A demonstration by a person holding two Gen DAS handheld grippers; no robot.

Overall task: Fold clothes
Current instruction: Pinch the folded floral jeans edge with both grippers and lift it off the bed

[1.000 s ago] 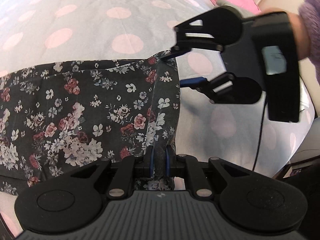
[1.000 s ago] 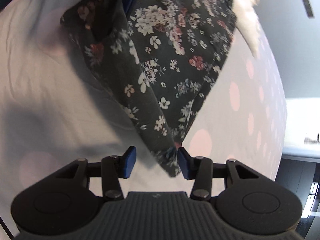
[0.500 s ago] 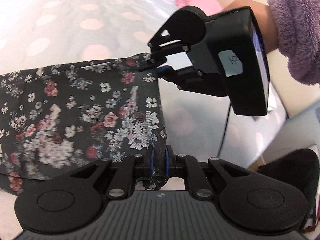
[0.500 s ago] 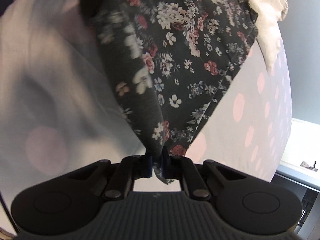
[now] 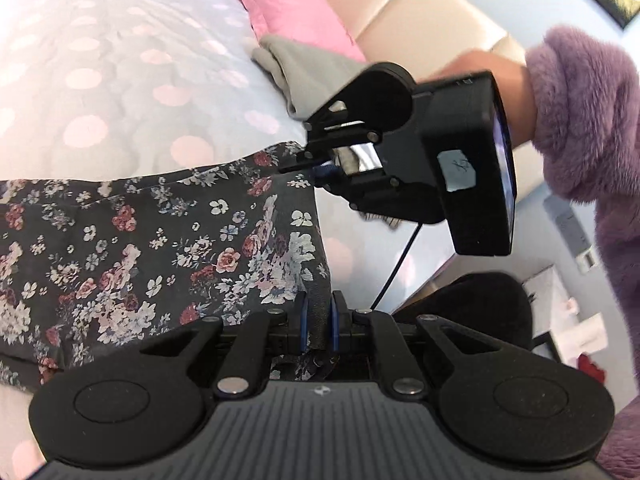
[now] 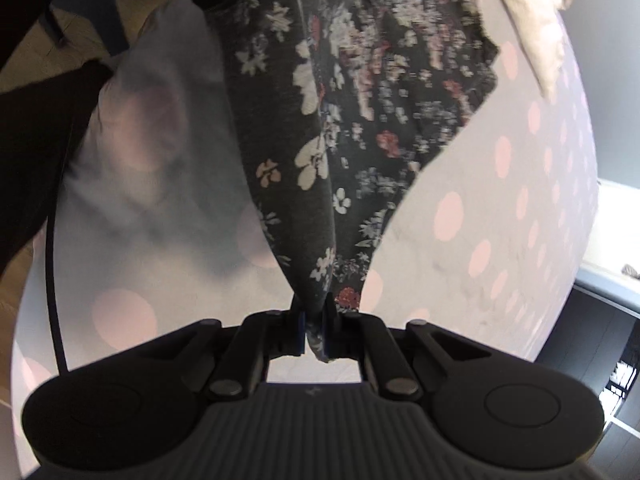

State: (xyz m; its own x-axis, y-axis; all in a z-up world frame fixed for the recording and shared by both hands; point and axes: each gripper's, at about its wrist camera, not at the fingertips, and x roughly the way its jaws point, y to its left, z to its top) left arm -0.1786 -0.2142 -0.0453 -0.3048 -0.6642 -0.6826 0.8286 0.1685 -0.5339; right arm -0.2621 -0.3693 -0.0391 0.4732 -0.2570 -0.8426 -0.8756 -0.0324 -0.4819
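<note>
A dark floral garment [image 5: 152, 240] lies partly lifted over a polka-dot bedspread [image 5: 120, 80]. My left gripper [image 5: 318, 326] is shut on one corner of its edge. In the left wrist view my right gripper [image 5: 310, 170] pinches the far corner of the same edge, held by a hand in a purple fleece sleeve [image 5: 580, 120]. In the right wrist view the right gripper [image 6: 316, 330] is shut on a point of the floral garment [image 6: 360, 100], which stretches taut up and away from it toward the left gripper's dark body at the top edge.
A grey folded cloth [image 5: 304, 68] and a pink pillow [image 5: 288, 8] lie near a beige headboard [image 5: 412, 12]. A cream garment [image 6: 536, 12] lies on the bedspread [image 6: 520, 184] beyond the floral one. A black cable [image 5: 396, 268] hangs from the right gripper. The bed's edge and floor show at left.
The right gripper closed on the garment's corner, then both grippers rose, lifting the edge off the bed. The fabric now hangs taut between them.
</note>
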